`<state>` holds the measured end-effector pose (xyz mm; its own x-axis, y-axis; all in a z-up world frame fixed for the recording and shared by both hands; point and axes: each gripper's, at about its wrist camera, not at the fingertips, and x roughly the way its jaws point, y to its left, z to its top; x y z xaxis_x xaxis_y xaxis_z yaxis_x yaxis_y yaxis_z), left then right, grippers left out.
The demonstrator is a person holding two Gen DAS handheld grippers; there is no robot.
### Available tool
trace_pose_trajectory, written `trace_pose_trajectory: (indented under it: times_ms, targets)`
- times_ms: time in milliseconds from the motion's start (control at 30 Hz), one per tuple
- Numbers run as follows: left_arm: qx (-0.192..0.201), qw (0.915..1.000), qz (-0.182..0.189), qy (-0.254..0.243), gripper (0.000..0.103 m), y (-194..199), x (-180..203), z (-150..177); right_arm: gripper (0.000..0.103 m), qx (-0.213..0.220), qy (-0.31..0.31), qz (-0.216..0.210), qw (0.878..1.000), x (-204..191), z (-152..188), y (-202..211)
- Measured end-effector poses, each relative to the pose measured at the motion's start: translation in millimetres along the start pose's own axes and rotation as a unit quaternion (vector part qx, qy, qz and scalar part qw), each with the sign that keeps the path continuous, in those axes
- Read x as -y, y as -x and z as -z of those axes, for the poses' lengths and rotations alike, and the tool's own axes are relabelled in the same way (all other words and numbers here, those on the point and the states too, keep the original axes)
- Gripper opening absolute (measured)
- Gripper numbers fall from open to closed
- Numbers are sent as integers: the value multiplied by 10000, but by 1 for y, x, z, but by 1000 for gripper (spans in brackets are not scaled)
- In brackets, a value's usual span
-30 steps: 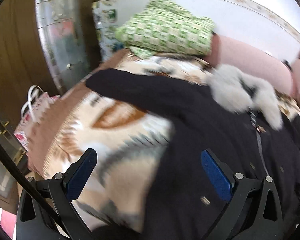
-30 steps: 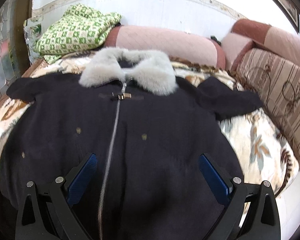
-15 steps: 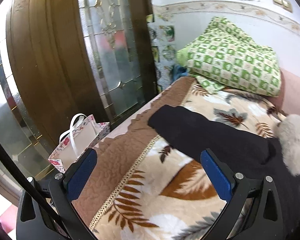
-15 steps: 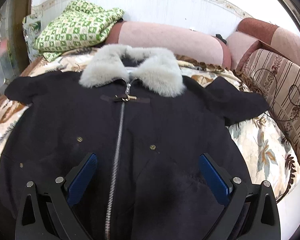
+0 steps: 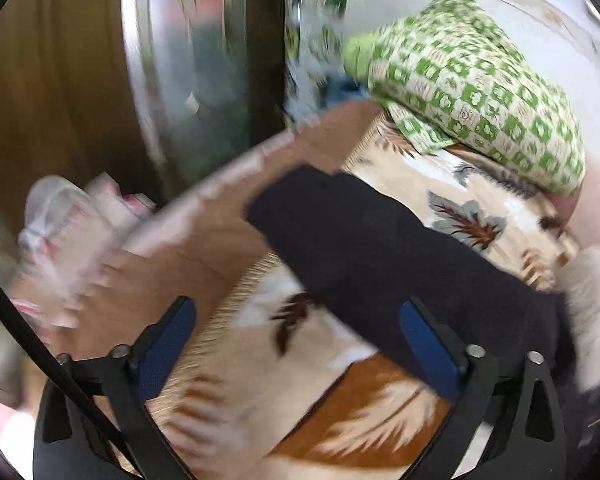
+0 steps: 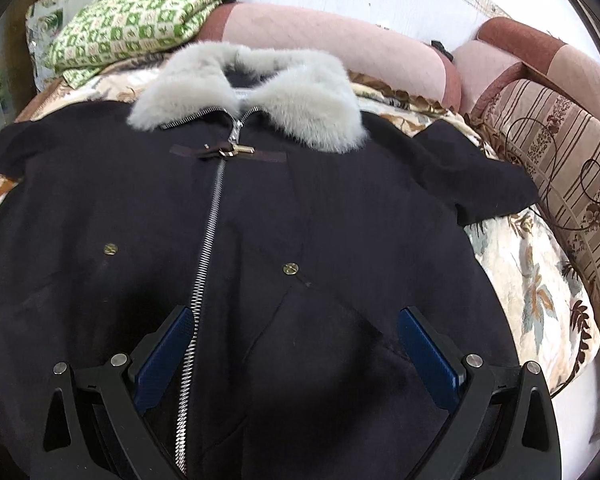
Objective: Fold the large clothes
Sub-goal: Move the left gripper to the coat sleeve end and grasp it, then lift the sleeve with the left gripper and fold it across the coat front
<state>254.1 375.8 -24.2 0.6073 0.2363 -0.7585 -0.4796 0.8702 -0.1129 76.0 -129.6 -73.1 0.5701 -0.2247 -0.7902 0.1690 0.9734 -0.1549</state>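
Where left view blurs, coat (image 6: pixel 300 220) sleeve (image 5: pixel 360 240) edge indistinct; hem cut off.

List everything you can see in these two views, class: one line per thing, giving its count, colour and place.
coat: one, black with grey fur collar, spread flat, zipped, on the bed
blanket: one, cream with leaf print, under the coat
quilt: one, green check, folded, bed's far left corner
bolsters: two, pink, along the wall
cushion: one, striped brown, right of the bed
bag: one, white and pink, blurred, beside the bed
left gripper: open, above the sleeve
right gripper: open, over the coat's front
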Motion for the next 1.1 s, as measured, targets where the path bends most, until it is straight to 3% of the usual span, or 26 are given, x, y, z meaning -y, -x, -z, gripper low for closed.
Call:
trace_pose_trajectory:
  times_ms: [100, 167, 300, 467, 533, 600, 667, 733, 867, 967, 1100]
  targets:
    - [-637, 9948, 505, 607, 76, -53, -24, -19, 102, -97, 82, 75, 9999, -5, -2, -10]
    - [-790, 9907, 568, 948, 73, -76, -38, -24, 102, -136, 123, 114, 9998, -7, -3, -15]
    - [-932, 9808, 1011, 1386, 71, -105, -51, -31, 102, -106, 189, 213, 9995, -10, -7, -22]
    - [-879, 9802, 1096, 1395, 70, -121, -42, -46, 102, -133, 169, 226, 9995, -11, -10, -29]
    - [-918, 9828, 935, 1301, 51, -126, -35, -51, 102, -128, 146, 229, 9995, -11, -10, -31]
    - [-1003, 9884, 461, 1041, 27, -127, -20, -55, 102, -110, 139, 237, 9996, -12, -10, -31]
    - [-813, 9937, 240, 728, 17, -107, -2, -60, 102, -85, 137, 239, 9996, -12, -10, -31]
    - [-580, 9971, 186, 447, 15, -84, 16, -65, 102, -75, 147, 231, 9996, -11, -10, -29]
    - [-76, 9964, 838, -109, 14, -5, 65, -69, 102, 61, 59, 137, 9999, -6, -10, -19]
    - [158, 9882, 1427, -525, 14, 48, 110, -61, 102, 283, -132, 9, 9995, 1, -10, -8]
    - [186, 9645, 2424, -1031, 14, 107, 185, -26, 102, 463, -446, -206, 9977, 13, -9, 3]
